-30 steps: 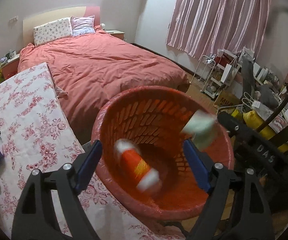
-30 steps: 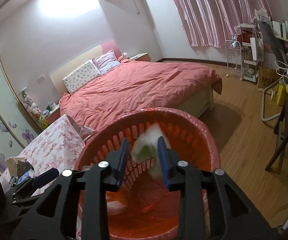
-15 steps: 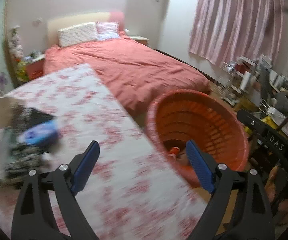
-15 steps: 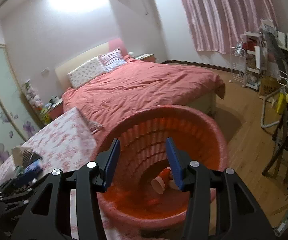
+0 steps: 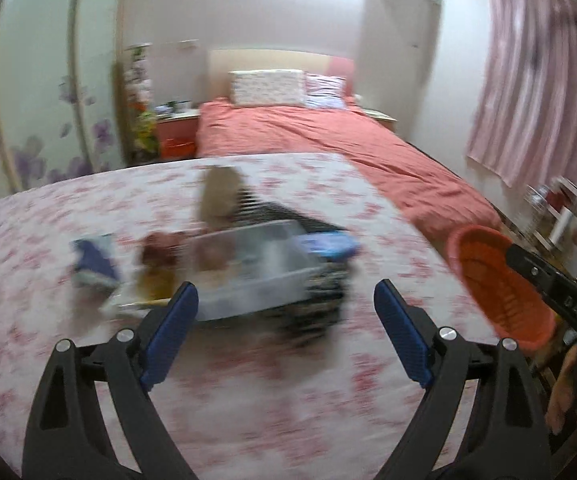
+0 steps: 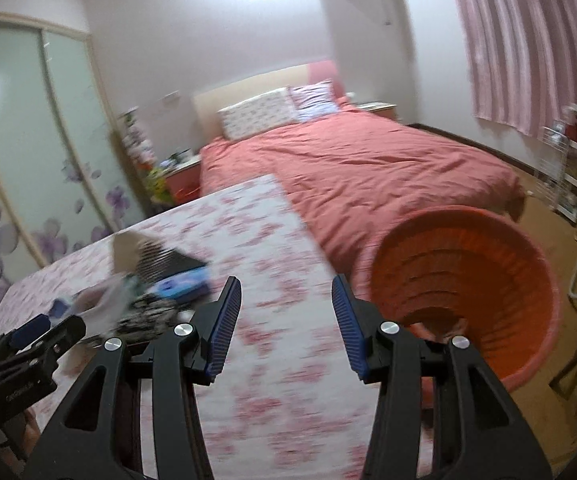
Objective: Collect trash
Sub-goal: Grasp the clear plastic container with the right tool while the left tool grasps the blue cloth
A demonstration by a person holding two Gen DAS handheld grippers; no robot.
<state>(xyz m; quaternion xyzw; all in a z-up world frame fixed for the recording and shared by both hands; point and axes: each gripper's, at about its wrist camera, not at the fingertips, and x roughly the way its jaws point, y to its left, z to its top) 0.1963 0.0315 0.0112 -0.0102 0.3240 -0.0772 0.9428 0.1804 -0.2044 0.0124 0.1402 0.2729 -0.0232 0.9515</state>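
Note:
A blurred pile of trash lies on the floral-cloth table: a clear plastic box, a blue pack, a brown paper piece, a blue-white packet and something brown. My left gripper hangs open just in front of the box, with nothing between its pads. The red basket stands off the table's right edge. In the right wrist view my right gripper is open and empty over the table, between the pile and the basket, where a cup shows dimly.
A bed with a red cover lies beyond the table and the basket. Sliding wardrobe doors line the left wall. Pink curtains and cluttered shelves are on the right, above wood floor.
An orange-white cup and a pale wad fell into the basket. Both grippers then swung left from above the basket to the table, and the right jaws widened.

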